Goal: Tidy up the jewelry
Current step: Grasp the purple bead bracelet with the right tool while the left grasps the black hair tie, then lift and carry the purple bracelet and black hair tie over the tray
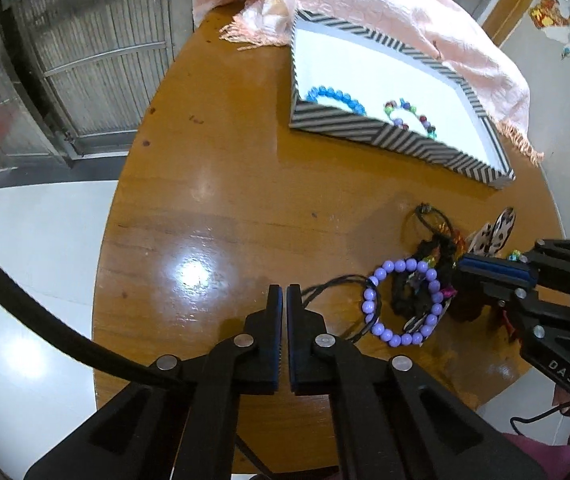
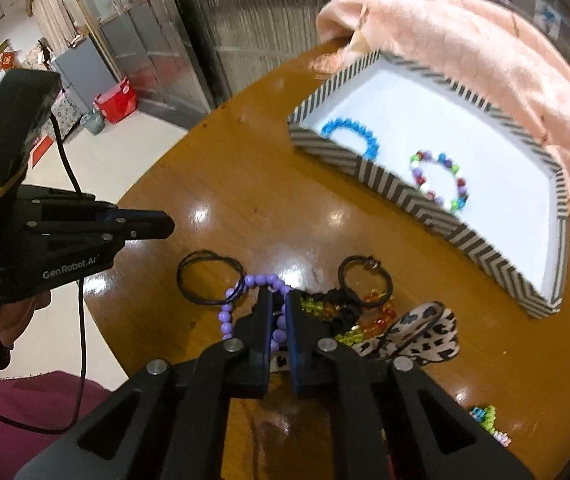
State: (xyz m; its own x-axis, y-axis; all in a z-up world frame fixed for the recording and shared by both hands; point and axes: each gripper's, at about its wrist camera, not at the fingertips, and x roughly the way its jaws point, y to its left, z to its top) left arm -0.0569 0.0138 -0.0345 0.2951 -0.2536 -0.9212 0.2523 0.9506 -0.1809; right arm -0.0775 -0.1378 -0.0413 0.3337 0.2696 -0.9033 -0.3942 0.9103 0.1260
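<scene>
Glossy round wooden tabletop [image 1: 225, 208]: my right hand-held gripper [image 2: 279, 300] is clamped on the purple beaded bracelet [image 1: 403, 300]; left hand-held gripper [image 1: 284, 294] is together, empty. I'd lift straight, clear of the tangled black cords [image 2: 209, 280], toward the striped tray [image 1: 369, 136].

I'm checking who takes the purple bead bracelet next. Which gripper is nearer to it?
Right. The right gripper is shut, its fingertips down on the purple bead bracelet's loop. The left gripper is shut too, beside the bracelet over bare table, apart from it.
</scene>
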